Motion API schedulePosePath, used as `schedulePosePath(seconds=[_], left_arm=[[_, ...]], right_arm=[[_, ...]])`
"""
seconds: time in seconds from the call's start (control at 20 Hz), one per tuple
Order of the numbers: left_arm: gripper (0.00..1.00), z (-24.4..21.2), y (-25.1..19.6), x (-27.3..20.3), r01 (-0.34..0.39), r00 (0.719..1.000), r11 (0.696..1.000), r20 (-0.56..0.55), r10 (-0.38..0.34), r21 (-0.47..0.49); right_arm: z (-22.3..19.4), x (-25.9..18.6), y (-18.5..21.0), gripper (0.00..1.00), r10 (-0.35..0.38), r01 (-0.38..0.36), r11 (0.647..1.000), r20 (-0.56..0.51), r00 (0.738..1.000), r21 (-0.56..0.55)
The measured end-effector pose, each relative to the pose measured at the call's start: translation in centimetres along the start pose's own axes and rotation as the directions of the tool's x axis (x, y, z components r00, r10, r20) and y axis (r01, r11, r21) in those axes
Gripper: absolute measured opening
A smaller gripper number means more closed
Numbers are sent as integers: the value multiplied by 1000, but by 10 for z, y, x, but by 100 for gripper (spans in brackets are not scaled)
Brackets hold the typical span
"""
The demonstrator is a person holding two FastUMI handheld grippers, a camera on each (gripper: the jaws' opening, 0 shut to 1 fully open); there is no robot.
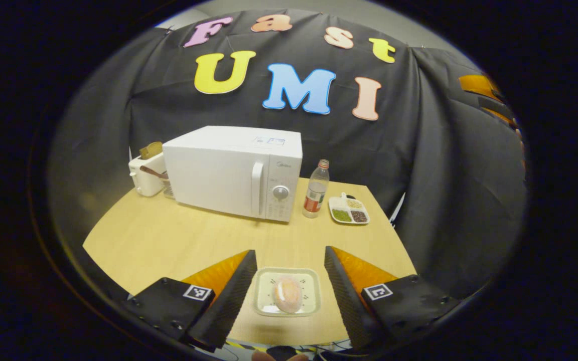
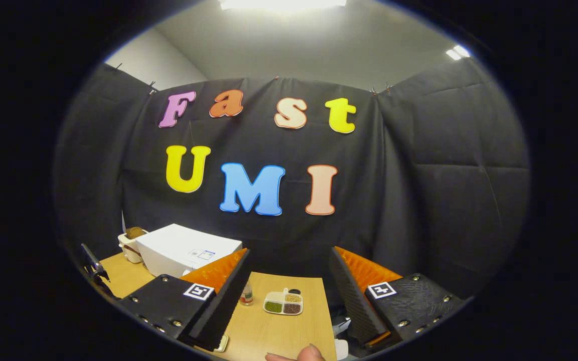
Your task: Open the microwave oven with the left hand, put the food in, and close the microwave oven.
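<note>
Left gripper view: microwave oven at the table's far side, door shut, handle untouched. Food on its small plate near the front edge, framed by the left gripper, spread wide, empty. Right gripper likewise agape, holding nothing, raised over the table. Nothing done yet: opening, loading, closing all left.

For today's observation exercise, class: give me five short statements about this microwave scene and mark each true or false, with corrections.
1. The microwave door is shut. True.
2. The food lies on a plate. True.
3. The left gripper grips the door handle. False: it hangs open above the plate.
4. The bottle stands left of the microwave. False: it stands to its right in the left gripper view.
5. The right gripper is open and holds nothing. True.
</note>
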State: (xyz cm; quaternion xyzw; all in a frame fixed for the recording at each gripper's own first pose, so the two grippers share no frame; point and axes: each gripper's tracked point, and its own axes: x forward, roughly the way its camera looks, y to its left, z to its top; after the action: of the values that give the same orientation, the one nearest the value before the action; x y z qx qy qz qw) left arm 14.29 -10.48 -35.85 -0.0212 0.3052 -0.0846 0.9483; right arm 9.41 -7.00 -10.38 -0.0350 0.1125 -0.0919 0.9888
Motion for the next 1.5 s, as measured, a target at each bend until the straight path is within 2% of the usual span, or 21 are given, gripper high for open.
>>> schedulePosePath(seconds=[0.05, 0.1, 0.2, 0.35, 0.4, 0.45, 0.5, 0.55, 0.7, 0.8, 0.85, 0.9, 1.05, 1.2, 1.35, 1.4, 1.5], left_arm=[[92, 1, 8, 15, 5, 1000, 1000, 4, -5, 21], [100, 3, 15, 30, 11, 1000, 999, 7, -11, 41], [94, 4, 28, 61, 26, 1000, 998, 4, -26, 61], [94, 4, 48, 102, 30, 1000, 995, 1, -30, 90], [100, 6, 54, 115, 28, 1000, 995, 3, -28, 98], [93, 9, 58, 127, 26, 1000, 994, 9, -27, 107], [97, 14, 62, 139, 24, 1000, 993, 16, -26, 119], [93, 17, 64, 151, 24, 999, 991, 21, -28, 134], [97, 25, 69, 185, 19, 999, 985, 43, -26, 171], [97, 31, 71, 205, 21, 998, 983, 57, -31, 182], [94, 33, 71, 213, 22, 998, 982, 61, -34, 188], [97, 36, 71, 223, 24, 997, 981, 61, -36, 194], [97, 35, 71, 248, 36, 997, 979, 61, -50, 203], [87, 40, 71, 265, 38, 996, 978, 73, -54, 206], [77, 46, 80, 279, 1, 997, 982, 80, -16, 189], [70, 47, 83, 285, -13, 997, 985, 73, 0, 174], [49, 34, 89, 292, -31, 999, 990, 19, 28, 136]], right_arm=[[-4, 2, 5, 95, -9, 9, 1000, -18, 1000, -8], [-10, 3, 14, 96, -8, 8, 1000, -34, 999, -11], [-23, 5, 22, 96, -23, 21, 999, -72, 997, -33], [-33, 7, 24, 96, -64, 58, 997, -115, 991, -52], [-37, 9, 23, 96, -80, 73, 996, -127, 989, -55], [-39, 11, 22, 96, -93, 86, 995, -138, 986, -59], [-44, 13, 21, 96, -104, 95, 993, -152, 983, -64], [-48, 14, 20, 96, -116, 105, 992, -165, 980, -72], [-52, 20, 18, 95, -138, 124, 989, -185, 973, -84], [-58, 24, 15, 96, -151, 134, 986, -204, 967, -95], [-61, 26, 14, 96, -157, 139, 985, -213, 964, -99], [-62, 27, 13, 96, -162, 144, 985, -221, 962, -98], [-66, 29, 12, 96, -173, 152, 983, -235, 956, -107], [-69, 33, 8, 96, -186, 161, 980, -244, 952, -117], [-75, 33, 6, 96, -189, 165, 980, -257, 948, -111], [-77, 33, 5, 96, -189, 165, 980, -263, 946, -111], [-80, 33, 7, 96, -182, 159, 982, -269, 946, -106]])
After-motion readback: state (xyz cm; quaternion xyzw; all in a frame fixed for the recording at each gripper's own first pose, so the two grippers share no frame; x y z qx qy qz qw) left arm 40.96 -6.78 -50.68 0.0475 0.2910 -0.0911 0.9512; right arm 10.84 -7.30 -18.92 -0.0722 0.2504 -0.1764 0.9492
